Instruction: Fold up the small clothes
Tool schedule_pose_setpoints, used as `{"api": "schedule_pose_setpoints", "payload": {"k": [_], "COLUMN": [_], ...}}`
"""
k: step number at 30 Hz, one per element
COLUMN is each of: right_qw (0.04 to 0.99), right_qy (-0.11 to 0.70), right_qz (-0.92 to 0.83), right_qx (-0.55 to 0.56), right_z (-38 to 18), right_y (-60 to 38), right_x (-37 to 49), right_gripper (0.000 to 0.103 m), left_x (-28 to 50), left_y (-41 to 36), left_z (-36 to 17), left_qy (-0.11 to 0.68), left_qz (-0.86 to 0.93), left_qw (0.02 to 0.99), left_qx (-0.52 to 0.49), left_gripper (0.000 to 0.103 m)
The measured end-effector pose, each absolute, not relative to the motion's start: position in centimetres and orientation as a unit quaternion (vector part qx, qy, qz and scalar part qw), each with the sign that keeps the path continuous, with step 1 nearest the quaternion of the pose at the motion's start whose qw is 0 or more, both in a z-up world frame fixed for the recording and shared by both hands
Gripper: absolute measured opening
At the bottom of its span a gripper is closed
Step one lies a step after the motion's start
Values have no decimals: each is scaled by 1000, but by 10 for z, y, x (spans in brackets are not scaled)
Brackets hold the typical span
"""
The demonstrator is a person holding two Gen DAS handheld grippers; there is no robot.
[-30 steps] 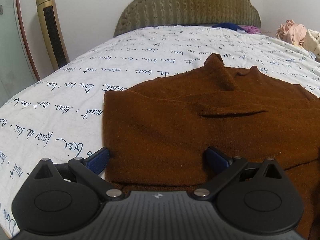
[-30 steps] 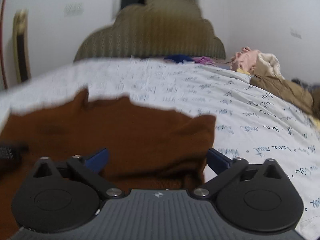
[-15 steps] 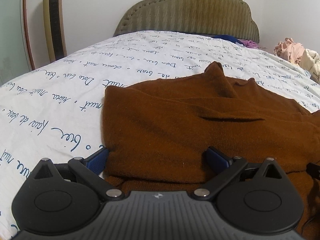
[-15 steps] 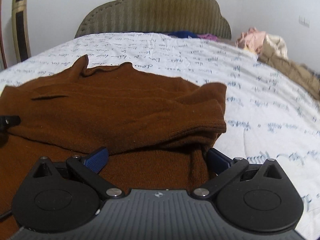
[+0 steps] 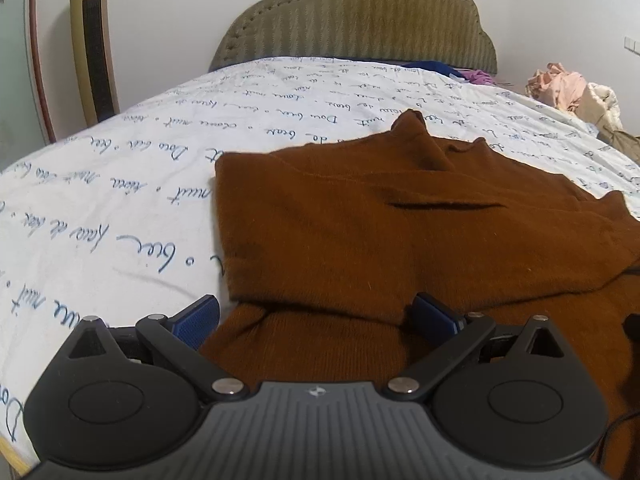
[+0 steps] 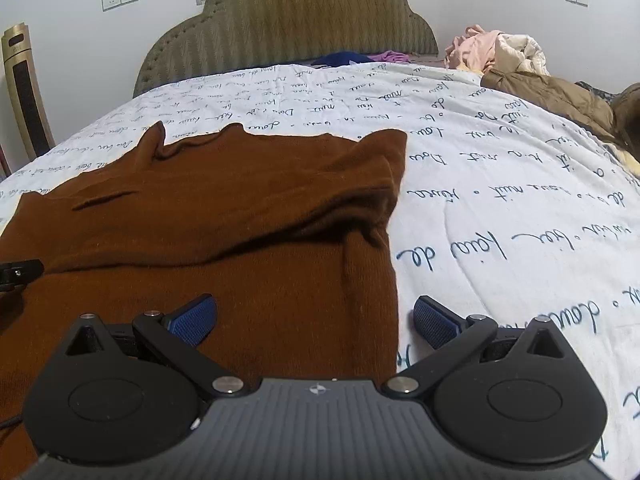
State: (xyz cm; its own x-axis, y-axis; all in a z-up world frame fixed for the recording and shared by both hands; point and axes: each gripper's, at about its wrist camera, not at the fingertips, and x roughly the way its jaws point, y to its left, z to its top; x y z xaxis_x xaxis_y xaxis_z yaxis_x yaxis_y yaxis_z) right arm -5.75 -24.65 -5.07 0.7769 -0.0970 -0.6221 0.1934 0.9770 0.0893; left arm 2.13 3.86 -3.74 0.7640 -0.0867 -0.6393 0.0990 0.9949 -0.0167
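A rust-brown knitted sweater lies flat on the white bedsheet printed with blue handwriting, its upper part folded down over the lower part so that a thick fold edge runs across it, on the near side of the olive-green scalloped padded headboard. The left gripper is held low and level over the sweater's near left corner, pointing toward the headboard, its blue-padded fingers spread wide with nothing held; one pad sits at the sweater's left edge, the other over the knit. The right gripper is posed the same way at the sweater's near right edge, jaws wide apart and empty, one pad over the brown cloth and the other over the sheet. To the right of the headboard a heap of pink and cream clothes and a tan-brown padded jacket rest on the bed; left of the headboard stands a tall gold tower fan.
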Motion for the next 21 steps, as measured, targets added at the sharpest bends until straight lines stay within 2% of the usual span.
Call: {"api": "schedule_pose_setpoints", "payload": {"k": [7, 21], "right_qw": [945, 949], "right_qy": [309, 292], "right_qz": [-92, -105], "right_qx": [57, 56], "right_z": [-55, -58], "right_y": [-239, -228], "right_x": [-64, -85], "right_gripper": [103, 103], "left_x": [11, 9], "left_y": [30, 33], "left_z": [-43, -44], "left_qy": [318, 317], "left_qz": [-45, -48], "left_qw": [946, 946], "left_qx": [42, 36], "left_gripper": [103, 103]}}
